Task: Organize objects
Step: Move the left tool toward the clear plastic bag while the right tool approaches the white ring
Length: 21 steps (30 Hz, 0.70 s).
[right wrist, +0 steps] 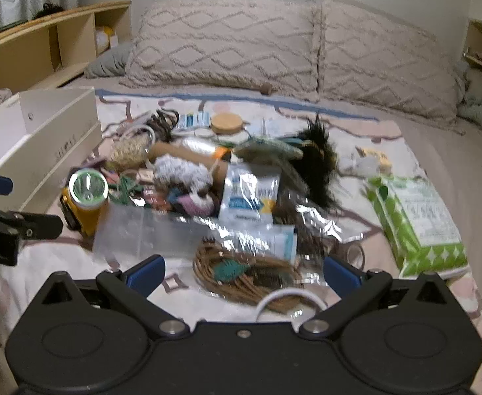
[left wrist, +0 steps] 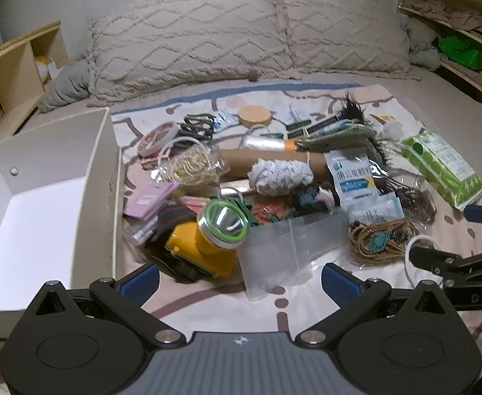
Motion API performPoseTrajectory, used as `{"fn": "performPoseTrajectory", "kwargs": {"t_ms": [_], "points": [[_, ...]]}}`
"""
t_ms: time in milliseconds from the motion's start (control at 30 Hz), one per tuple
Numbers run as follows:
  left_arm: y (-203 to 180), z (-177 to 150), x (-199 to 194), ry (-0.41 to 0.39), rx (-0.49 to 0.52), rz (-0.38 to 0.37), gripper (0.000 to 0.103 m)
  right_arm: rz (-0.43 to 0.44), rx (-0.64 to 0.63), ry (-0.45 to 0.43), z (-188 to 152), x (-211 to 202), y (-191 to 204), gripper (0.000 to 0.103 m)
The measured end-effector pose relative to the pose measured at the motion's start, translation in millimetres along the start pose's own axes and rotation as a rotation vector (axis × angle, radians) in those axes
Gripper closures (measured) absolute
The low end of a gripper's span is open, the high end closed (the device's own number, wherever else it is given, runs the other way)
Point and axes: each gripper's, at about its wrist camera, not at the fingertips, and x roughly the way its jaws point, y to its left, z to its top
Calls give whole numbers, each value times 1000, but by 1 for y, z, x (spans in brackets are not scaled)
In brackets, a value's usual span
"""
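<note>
Left gripper (left wrist: pixel 240 281) jaws spread wide, holding nothing, low over bed. Yellow headlamp (left wrist: pixel 208 240) just ahead of left blue pad, clear plastic bag (left wrist: pixel 287 247) ahead between pads. White box (left wrist: pixel 43 204) to left, open. Right gripper (right wrist: pixel 244 275) also wide, nothing held; bagged brown cord coil (right wrist: pixel 241 276) lies between its pads, white loop (right wrist: pixel 288 296) nearer. "DAS" partly readable on right gripper body in left view. Blue-white sachet (left wrist: pixel 352 176) bears Chinese print. Green wipes pack (right wrist: pixel 415 220) far right.
</note>
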Motion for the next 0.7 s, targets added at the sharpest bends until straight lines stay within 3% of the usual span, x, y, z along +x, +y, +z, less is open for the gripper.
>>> {"fn": "performPoseTrajectory", "kwargs": {"t_ms": [233,433,700], "points": [[8,-3,12,53,-89,-87,0,2,36,49,-19,15,-9,0],[17,-4,23,69,-171,-93,0,-29,72,69,-33,26,-14,0],[17,-6,37,75,-156,-89,1,-72,114,96,-57,42,-28,0]]}}
